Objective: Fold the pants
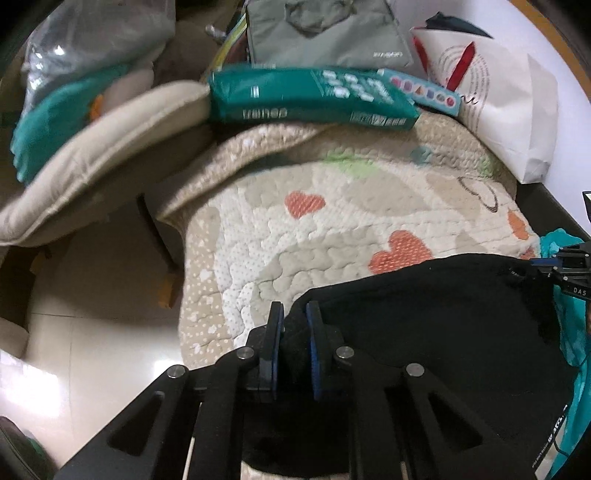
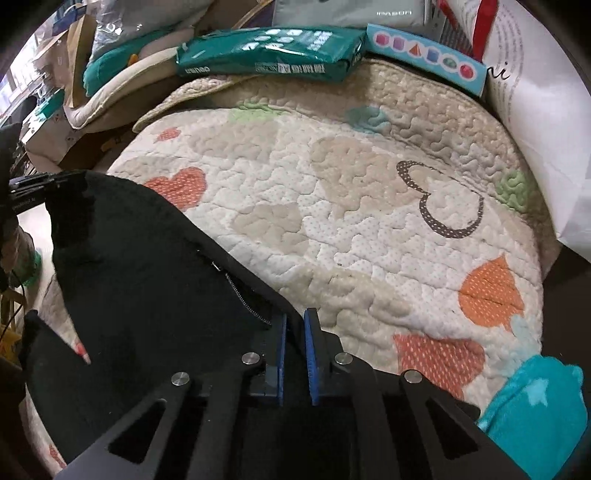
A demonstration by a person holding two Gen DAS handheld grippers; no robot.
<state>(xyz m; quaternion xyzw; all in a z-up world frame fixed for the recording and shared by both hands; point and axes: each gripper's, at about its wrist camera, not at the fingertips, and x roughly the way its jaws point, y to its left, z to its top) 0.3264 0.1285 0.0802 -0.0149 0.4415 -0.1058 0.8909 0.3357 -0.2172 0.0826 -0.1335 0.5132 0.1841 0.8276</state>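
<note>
The black pants [image 1: 436, 314] lie at the near edge of a quilted bed cover with hearts [image 1: 332, 229]. My left gripper [image 1: 294, 314] is shut on the left corner of the pants' edge. My right gripper [image 2: 294, 321] is shut on the other corner of the same edge, beside a zipper [image 2: 243, 295]. The pants [image 2: 147, 266] hang stretched between both grippers, a little above the quilt [image 2: 351, 206]. The right gripper also shows at the right edge of the left wrist view [image 1: 569, 266], and the left one at the left edge of the right wrist view [image 2: 33, 184].
A teal pack [image 1: 310, 96], a blue box [image 2: 428, 62], a grey bag [image 1: 325, 33] and a white paper bag [image 1: 509, 107] line the far side of the bed. A beige cushion [image 1: 96, 155] and tiled floor [image 1: 92, 314] are at left. A teal blanket [image 2: 535, 413] lies at near right.
</note>
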